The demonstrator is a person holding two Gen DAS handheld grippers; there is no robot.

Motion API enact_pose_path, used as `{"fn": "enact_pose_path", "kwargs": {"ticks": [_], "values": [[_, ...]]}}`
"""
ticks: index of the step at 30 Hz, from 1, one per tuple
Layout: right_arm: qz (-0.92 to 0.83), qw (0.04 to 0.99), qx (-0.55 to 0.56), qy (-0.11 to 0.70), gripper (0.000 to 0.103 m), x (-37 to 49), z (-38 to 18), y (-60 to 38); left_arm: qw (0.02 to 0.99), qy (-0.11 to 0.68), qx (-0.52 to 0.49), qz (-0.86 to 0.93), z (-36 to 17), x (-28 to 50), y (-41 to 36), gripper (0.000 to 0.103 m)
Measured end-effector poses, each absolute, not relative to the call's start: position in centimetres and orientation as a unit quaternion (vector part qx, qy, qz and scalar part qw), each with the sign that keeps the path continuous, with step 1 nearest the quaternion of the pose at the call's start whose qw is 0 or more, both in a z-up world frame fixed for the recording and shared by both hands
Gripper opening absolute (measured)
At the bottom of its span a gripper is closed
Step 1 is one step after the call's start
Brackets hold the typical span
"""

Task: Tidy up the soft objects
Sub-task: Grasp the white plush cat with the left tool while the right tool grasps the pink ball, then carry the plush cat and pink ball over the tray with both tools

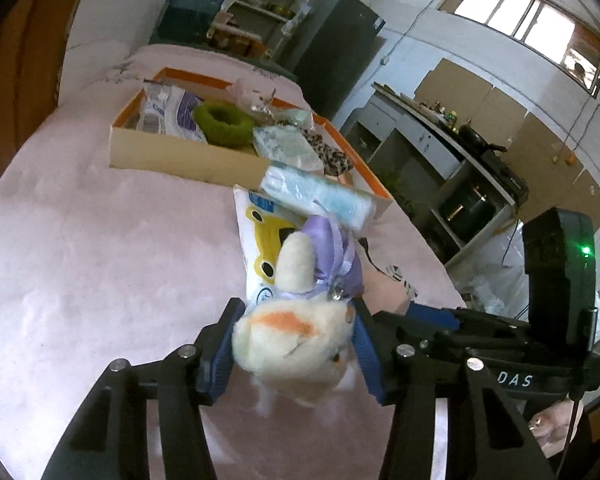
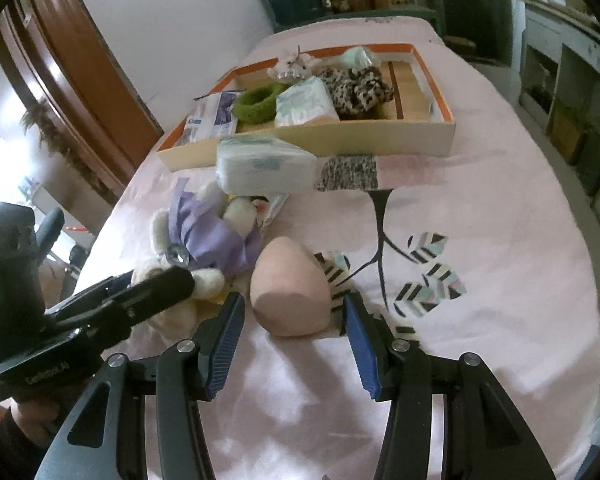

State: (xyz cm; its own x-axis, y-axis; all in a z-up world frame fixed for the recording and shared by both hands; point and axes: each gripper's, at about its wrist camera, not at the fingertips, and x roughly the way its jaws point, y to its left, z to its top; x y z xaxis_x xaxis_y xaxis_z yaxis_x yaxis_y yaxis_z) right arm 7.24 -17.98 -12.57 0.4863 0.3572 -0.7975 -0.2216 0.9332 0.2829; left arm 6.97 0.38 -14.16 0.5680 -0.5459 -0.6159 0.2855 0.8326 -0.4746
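A cream plush toy [image 1: 296, 340] with a purple ribbon lies on the pink cloth, its head filling the gap between my left gripper's [image 1: 296, 308] blue pads, which press on both sides. In the right wrist view the same toy [image 2: 204, 232] lies at the left under the left gripper [image 2: 160, 284]. A pink egg-shaped sponge [image 2: 290, 288] sits on the cloth between the fingers of my right gripper [image 2: 294, 300], which is open with a gap on each side. A pale blue tissue pack [image 2: 264, 168] rests against the front wall of the cardboard tray [image 2: 380, 140].
The orange-rimmed tray [image 1: 180, 156] holds a green fuzzy ring [image 2: 256, 102], a leopard-print scrunchie [image 2: 356, 88], tissue packs and a white packet. A white bag with a yellow car print [image 1: 260, 240] lies under the toy. Shelves and a counter stand beyond the table's right edge.
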Motion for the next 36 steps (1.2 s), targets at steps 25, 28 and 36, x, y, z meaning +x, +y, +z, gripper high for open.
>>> {"fn": "enact_pose_path", "kwargs": {"ticks": [25, 28, 36], "values": [[0.181, 0.874, 0.056, 0.448, 0.038, 6.2, -10.8, -17.6, 0.893, 0.357, -0.179, -0.207, -12.4, 4.8, 3.0, 0.049], [0.186, 0.874, 0.056, 0.445, 0.038, 6.2, -10.4, -17.5, 0.896, 0.351, -0.175, -0.208, -11.9, 4.7, 3.0, 0.046], [0.189, 0.876, 0.054, 0.439, 0.038, 6.1, -9.7, -17.4, 0.907, 0.326, -0.17, -0.205, -10.8, 4.0, 3.0, 0.042]]}}
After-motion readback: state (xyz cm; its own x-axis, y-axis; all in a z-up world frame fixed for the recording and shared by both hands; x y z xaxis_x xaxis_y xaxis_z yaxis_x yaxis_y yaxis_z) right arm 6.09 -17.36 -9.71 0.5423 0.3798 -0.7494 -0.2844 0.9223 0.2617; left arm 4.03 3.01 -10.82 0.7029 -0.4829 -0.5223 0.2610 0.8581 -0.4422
